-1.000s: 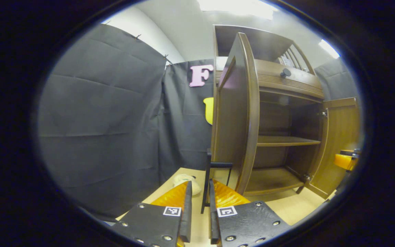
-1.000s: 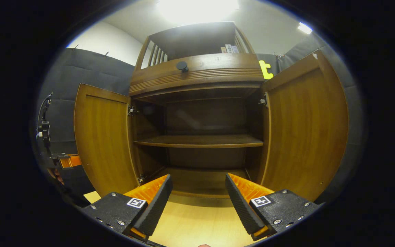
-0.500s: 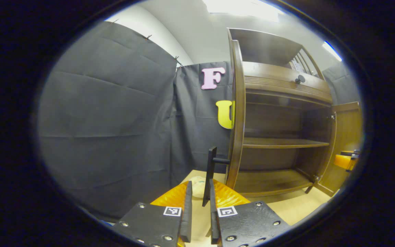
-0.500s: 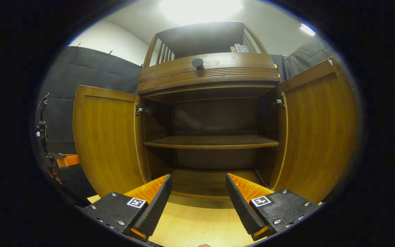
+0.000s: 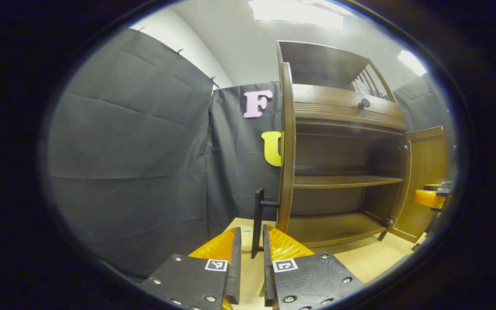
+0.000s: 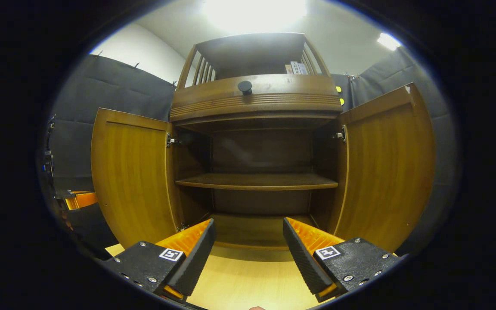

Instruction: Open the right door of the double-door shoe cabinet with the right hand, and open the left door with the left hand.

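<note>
Already both doors are swung wide. The left door [image 5: 286, 146] is seen edge-on, its upright black handle [image 5: 257, 221] clamped between the narrowed fingers of the left gripper [image 5: 251, 254], just ahead of it. The right gripper [image 6: 249, 247] is held wide and empty, facing the shoe cabinet [image 6: 256, 107], the right door [image 6: 385, 172] lying off to its right.

Shoe cabinet [image 6: 256, 103] ahead, left door [image 6: 131, 181] and right door [image 6: 385, 168] swung wide; right gripper [image 6: 249, 245] jaws apart, holding nothing.
</note>
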Demonstrator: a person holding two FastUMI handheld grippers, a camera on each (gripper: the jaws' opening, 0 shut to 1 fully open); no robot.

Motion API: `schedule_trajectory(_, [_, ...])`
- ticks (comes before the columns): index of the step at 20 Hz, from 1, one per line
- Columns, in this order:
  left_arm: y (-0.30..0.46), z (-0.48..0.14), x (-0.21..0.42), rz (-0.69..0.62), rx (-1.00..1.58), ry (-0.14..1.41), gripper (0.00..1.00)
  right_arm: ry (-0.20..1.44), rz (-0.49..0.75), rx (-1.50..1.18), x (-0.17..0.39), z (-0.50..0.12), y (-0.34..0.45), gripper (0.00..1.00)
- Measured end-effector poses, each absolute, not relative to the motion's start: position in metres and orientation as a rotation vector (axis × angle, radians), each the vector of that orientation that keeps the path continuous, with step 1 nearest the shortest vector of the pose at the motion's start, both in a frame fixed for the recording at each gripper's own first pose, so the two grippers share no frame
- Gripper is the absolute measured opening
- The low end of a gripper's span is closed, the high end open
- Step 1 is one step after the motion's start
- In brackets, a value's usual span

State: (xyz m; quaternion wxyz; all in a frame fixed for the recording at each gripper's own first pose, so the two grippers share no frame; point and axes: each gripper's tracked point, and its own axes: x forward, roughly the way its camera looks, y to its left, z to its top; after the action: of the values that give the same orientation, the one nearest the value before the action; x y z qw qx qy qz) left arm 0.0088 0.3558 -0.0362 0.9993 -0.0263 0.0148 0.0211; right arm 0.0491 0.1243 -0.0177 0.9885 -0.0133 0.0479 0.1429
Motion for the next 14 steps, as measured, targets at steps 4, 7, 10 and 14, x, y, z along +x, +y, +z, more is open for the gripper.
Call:
schedule_trajectory(4, [0.341, -0.023, -0.005, 0.038, -0.044, -0.001, 0.27, 0.079, 0.281, -0.033, 0.026, -0.010, 0.091, 0.96])
schedule_trajectory(7, [0.315, -0.020, -0.028, 0.022, -0.044, -0.014, 0.23, 0.076, 0.256, -0.031, 0.001, -0.008, 0.059, 0.95])
schedule_trajectory(10, [0.279, -0.009, -0.053, -0.008, -0.042, -0.027, 0.21, 0.073, 0.222, -0.046, -0.021, -0.006, 0.025, 0.95])
schedule_trajectory(14, [0.246, -0.008, -0.072, -0.041, -0.032, -0.023, 0.26, 0.073, 0.179, -0.040, -0.047, -0.006, -0.010, 0.95])
